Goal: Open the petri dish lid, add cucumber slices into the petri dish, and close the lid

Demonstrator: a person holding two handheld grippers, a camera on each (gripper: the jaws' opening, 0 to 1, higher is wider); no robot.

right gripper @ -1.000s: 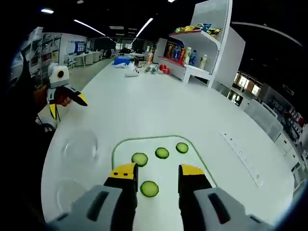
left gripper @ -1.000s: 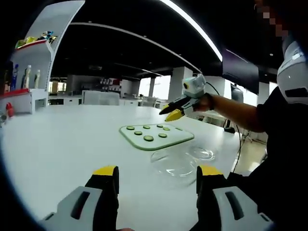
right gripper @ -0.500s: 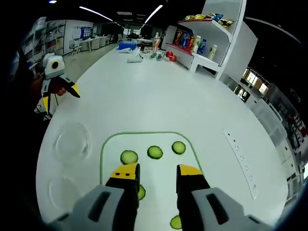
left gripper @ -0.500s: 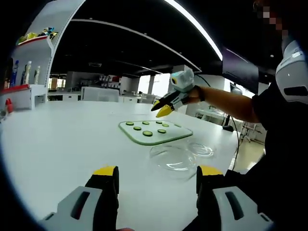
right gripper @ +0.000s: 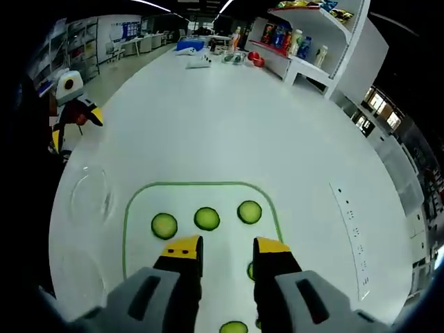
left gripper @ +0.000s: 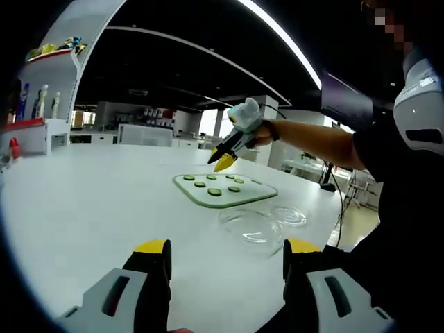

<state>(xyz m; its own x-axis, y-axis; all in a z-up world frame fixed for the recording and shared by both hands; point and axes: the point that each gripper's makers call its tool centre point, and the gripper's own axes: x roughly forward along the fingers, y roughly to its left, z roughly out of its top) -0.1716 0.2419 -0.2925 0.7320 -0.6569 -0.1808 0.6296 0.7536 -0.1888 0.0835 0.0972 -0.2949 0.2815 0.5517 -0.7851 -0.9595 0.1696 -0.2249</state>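
A white cutting board [left gripper: 243,198] with a green rim carries several cucumber slices [left gripper: 214,192]. In front of it lies a clear petri dish [left gripper: 251,226], and a second clear round piece [left gripper: 289,216] lies just to its right. My left gripper [left gripper: 227,248] hovers open, short of the dish. My right gripper [left gripper: 226,159] hangs above the board's far side. In the right gripper view, the right gripper [right gripper: 225,248] is open over the board [right gripper: 208,198], with slices [right gripper: 207,218] just ahead of its tips. The dish [right gripper: 89,196] lies left of the board, with the left gripper [right gripper: 75,114] beyond it.
The big white table curves away at its near edge [right gripper: 59,229]. A socket strip [right gripper: 347,220] is set into it right of the board. White shelves with bottles [right gripper: 305,41] stand at the far side, and small items [right gripper: 198,55] lie far down the table. The person's body [left gripper: 399,208] stands close on the right.
My right gripper has moved farther out over the board, so more slices now lie ahead of its tips. In the left gripper view it has drifted left. The left gripper has stayed nearly still.
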